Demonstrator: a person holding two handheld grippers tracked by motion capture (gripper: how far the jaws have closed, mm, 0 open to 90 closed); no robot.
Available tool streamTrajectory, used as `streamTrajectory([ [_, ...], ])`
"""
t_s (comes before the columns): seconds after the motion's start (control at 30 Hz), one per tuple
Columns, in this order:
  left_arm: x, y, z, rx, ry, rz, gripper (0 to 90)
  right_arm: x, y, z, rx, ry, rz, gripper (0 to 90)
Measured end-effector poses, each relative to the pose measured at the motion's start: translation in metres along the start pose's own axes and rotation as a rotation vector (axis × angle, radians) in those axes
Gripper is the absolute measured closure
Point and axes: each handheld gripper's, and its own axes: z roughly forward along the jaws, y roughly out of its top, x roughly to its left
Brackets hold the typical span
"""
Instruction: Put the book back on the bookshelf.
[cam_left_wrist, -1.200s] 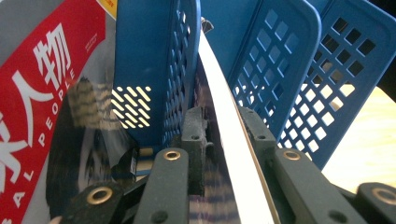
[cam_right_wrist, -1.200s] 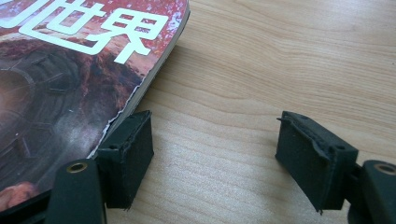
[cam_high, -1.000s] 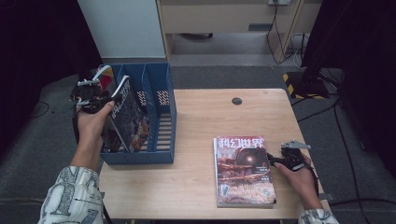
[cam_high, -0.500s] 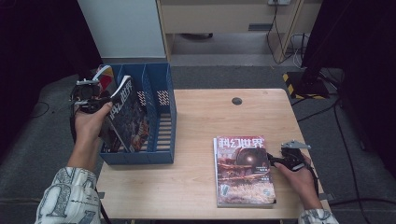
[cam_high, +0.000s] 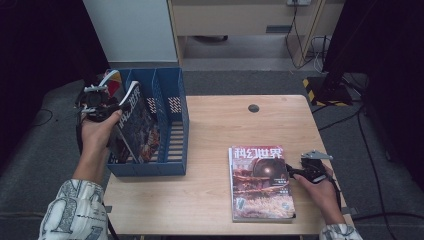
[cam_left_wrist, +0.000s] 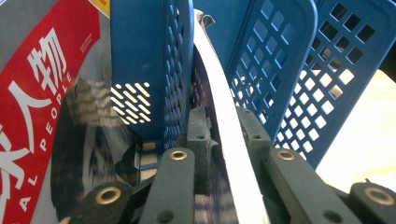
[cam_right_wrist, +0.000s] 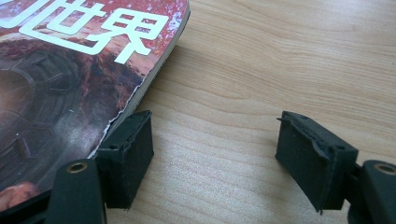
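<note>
On the left, your left tool holds a dark-covered magazine with a white spine edge at its upper edge, over the blue perforated plastic file rack that stands on the left part of the light wooden desk. In the left gripper view the jaws sit either side of that white edge and have just been opening a little, so whether the pads still press on it you can't tell from here. The magazine leans tilted inside the rack's middle slot, its lower part already down between the dividers. One slot over, a magazine with a red and grey cover already stands in the outermost compartment, so by the look of it one is filed and the second is nearly seated; it likely needs only letting go and perhaps a nudge upright.

Moving right, the rack's innermost slot looks empty. Further right a magazine with a reddish-brown cover and large white characters lies flat on the desk, well apart from the rack. Your right tool rests low at its right edge, jaws about half open and gripping nothing: the right gripper view shows one pad touching the magazine's edge and the other out over bare wood. That one is left to do: grasping, lifting, and carrying it across to the free slot.
</note>
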Motion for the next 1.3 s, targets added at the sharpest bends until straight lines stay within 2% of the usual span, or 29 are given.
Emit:
streamTrajectory([
  [0.13, 0.0, 0.0, -0.001, 0.008, -0.006, 0.005, 81.8, 0.0, 0.0, 0.0, 0.0, 0.0, 0.0, 27.3],
  [0.23, 0.0, 0.0, -0.002, 0.006, -0.004, 0.0, 82.1, 0.0, 0.0, 0.0, 0.0, 0.0, 0.0, 27.3],
  [0.43, -0.001, 0.003, -0.007, -0.023, -0.005, 0.001, 82.3, 0.0, 0.0, 0.0, 0.0, 0.0, 0.001, 27.3],
  [0.63, -0.008, 0.009, -0.009, -0.036, -0.001, 0.013, 82.3, 0.0, 0.0, 0.0, 0.0, 0.0, 0.001, 27.3],
  [0.8, -0.008, 0.015, -0.011, -0.063, 0.003, 0.0, 82.3, 0.0, 0.0, 0.0, 0.0, 0.0, 0.001, 27.3],
  [1.0, -0.008, 0.018, -0.008, -0.069, -0.003, -0.008, 82.3, 0.0, 0.0, 0.0, 0.0, 0.0, 0.001, 27.3],
  [1.3, -0.007, 0.02, 0.002, -0.08, 0.02, -0.012, 82.3, 0.0, 0.0, 0.0, 0.0, 0.0, 0.002, 27.3],
])
